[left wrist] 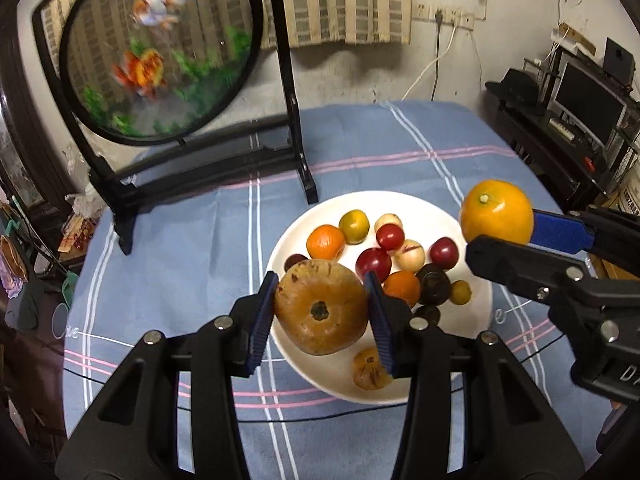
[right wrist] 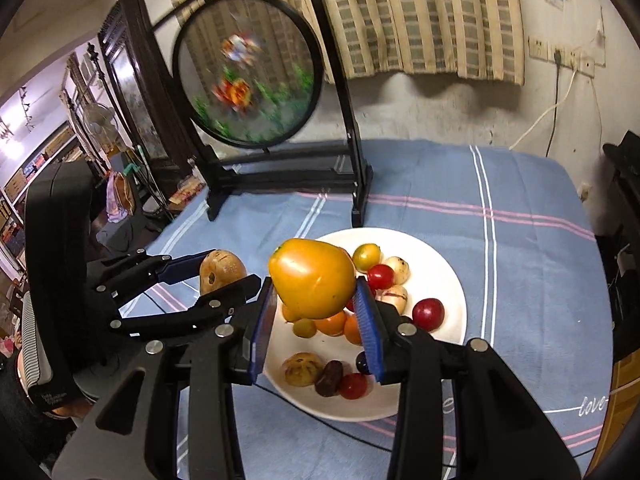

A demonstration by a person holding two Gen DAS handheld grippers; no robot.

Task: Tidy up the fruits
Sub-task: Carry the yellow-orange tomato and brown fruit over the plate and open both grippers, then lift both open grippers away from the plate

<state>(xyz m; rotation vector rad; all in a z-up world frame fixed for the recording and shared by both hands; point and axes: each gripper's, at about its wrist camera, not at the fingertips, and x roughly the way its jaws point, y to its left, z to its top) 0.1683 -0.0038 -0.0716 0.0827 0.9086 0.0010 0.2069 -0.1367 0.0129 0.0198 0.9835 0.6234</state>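
Note:
My left gripper point(left wrist: 320, 312) is shut on a large brown round fruit point(left wrist: 321, 306), held in the air over the near rim of the white plate point(left wrist: 320, 376). My right gripper point(right wrist: 316, 312) is shut on a big yellow-orange fruit point(right wrist: 312, 278), also lifted above the plate point(right wrist: 448, 280). In the left wrist view the right gripper point(left wrist: 500, 236) comes in from the right with that yellow-orange fruit point(left wrist: 496, 212). The right wrist view shows the left gripper point(right wrist: 218, 274) at left, carrying the brown fruit point(right wrist: 222, 270). Several small red, orange, pale and dark fruits lie on the plate.
A round painted screen on a black stand point(left wrist: 160, 52) rises at the back left of the blue checked tablecloth point(left wrist: 400, 148). A thin black cable point(left wrist: 280, 420) crosses the cloth near the front. Shelves with a monitor point(left wrist: 588, 96) stand at right.

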